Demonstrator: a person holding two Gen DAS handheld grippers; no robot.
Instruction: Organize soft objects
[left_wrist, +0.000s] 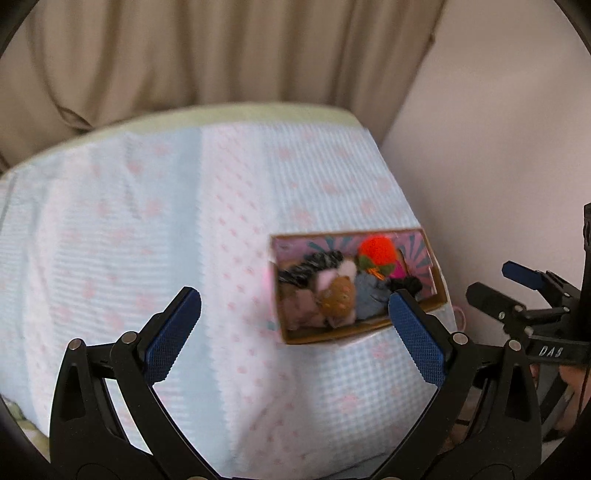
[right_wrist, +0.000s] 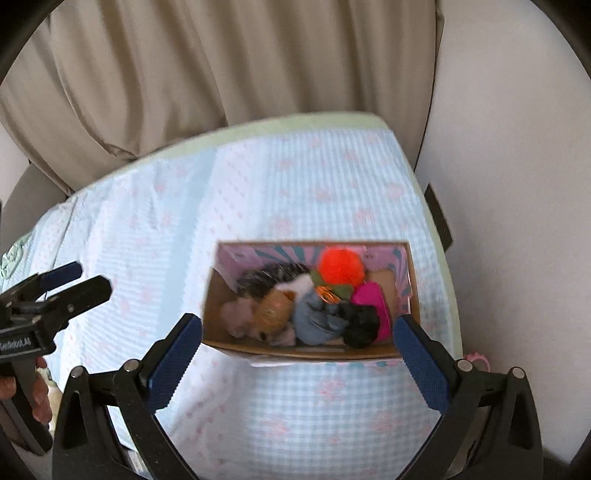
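- Both grippers are spread wide and empty: the left gripper (left_wrist: 295, 325) and the right gripper (right_wrist: 299, 345) hang above the bed (left_wrist: 110, 229).
- An open cardboard box (right_wrist: 402, 266) sits near the bed's right edge.
- Inside lie the soft toys (right_wrist: 295, 306), packed together, with an orange pom-pom (right_wrist: 341, 266) at the back and a pink piece (right_wrist: 373, 299) beside it.

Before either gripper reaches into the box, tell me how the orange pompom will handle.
The orange pompom looks fuzzy and round, so it should squash between the fingers and likely weigh little. It sits on top of the other soft items in the cardboard box, so it may roll off if nudged.
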